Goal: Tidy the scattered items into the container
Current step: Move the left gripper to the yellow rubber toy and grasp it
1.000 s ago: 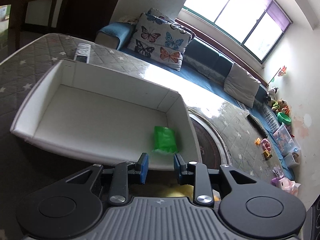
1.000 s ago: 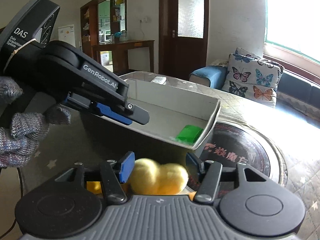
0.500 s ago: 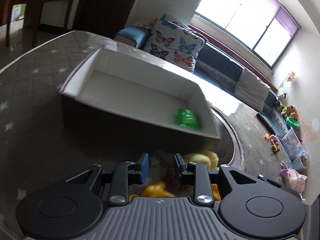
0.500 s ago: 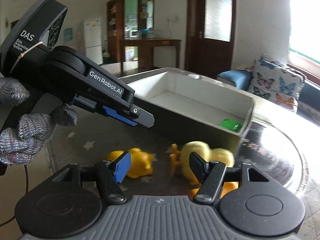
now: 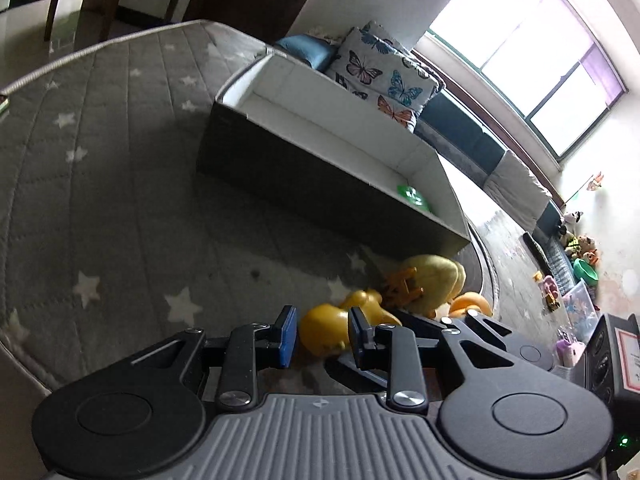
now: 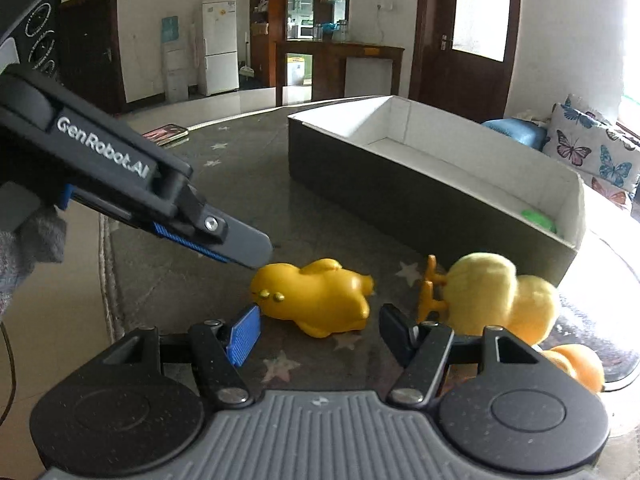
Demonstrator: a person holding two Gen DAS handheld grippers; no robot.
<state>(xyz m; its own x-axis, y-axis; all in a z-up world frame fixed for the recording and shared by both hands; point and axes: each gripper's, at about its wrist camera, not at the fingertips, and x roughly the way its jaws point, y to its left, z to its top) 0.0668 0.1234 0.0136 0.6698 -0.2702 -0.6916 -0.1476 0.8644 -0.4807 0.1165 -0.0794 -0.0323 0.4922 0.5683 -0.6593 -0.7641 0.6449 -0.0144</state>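
**Two grippers closing in on a toy duck beside the box**

Nearest, at 6 o'clock in each wrist view: left gripper (image 5: 322,334) and right gripper (image 6: 318,330), both with fingers apart and clamped on nothing. Between the left jaws, seen past them, the duck (image 6: 316,300): smooth yellow moulded toy, lying on its side on the star-patterned mat (image 5: 100,200), head toward the left gripper's tip, which hangs just above it in the right view. No pad contact visible on either side.

Just beyond, toward 2 o'clock in the right view: plush chick (image 6: 496,296), fuzzy, orange feet toward the duck, close beside it but apart. At 4 o'clock, partly hidden behind the right gripper's body: a rounded orange toy (image 6: 580,364), kind unclear.

Farther, at 1 o'clock: box (image 6: 436,196), dark outside, white inside, open-topped, holding one green item (image 6: 540,220) in its near right corner.

Handling, judged: duck probably light, hollow and glossy, so apt to slip or squirt from flat pads; best taken across the broad body, not the tapering head or tail. Chick probably soft and yielding; best pinched deep across the body.
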